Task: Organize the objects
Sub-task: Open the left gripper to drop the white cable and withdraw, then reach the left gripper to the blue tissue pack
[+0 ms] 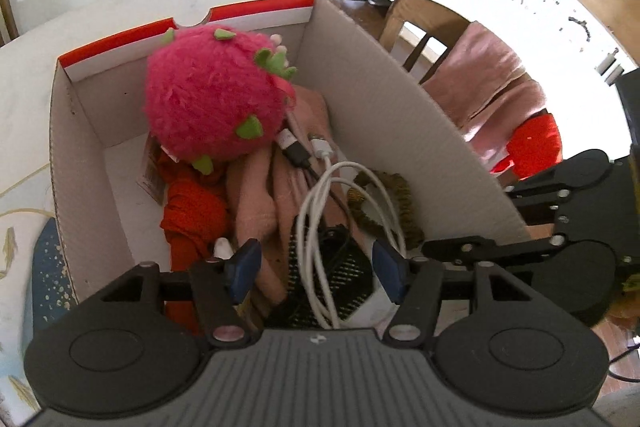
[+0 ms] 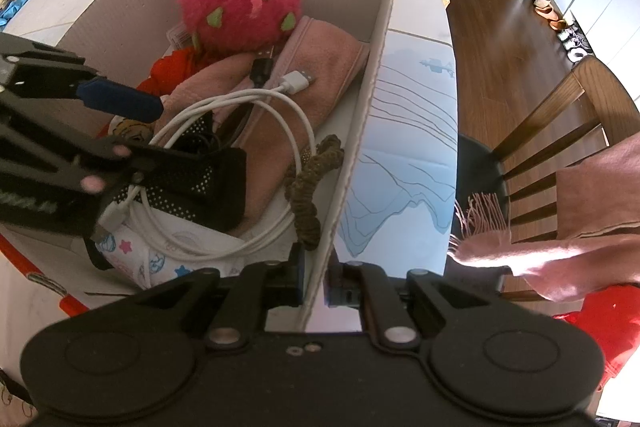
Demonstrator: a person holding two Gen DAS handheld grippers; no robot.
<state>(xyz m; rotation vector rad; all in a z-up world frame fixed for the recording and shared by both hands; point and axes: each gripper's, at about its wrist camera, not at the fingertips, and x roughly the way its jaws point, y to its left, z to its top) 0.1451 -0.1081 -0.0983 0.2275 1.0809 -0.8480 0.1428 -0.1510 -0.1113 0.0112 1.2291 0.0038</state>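
Cardboard box (image 1: 384, 99) with a red-trimmed far rim sits on a pale table (image 1: 36, 39) and holds everything in view: a fuzzy pink plush fruit (image 1: 208, 99) with green felt leaves sits at the far end, resting on a folded pink cloth (image 1: 260, 203) that runs down the middle, with an orange cloth (image 1: 192, 211) bunched at its left. A coiled white cable (image 1: 320, 227) lies on top of the pink cloth, its white plug (image 1: 320, 146) beside a black plug (image 1: 294, 147) just below the plush. Near the right wall of the box lies an olive-brown scrunchie (image 1: 400, 203), and under the cable loop at the near end sits a black dotted fabric piece (image 1: 340, 267). In the right wrist view a white cloth printed with stars (image 2: 160, 259) shows beneath the cable at the near end. The left gripper (image 1: 318, 269) hangs over the near end of the box with its blue pads spread apart; the cable loop passes between them but neither pad presses on it, so it is released. The right gripper (image 2: 316, 279) is clenched on the right side wall of the box, one pad inside and one outside the cardboard. Outside the box to the right stands a wooden chair (image 2: 568, 131) draped with a pink fringed scarf (image 2: 520, 247)
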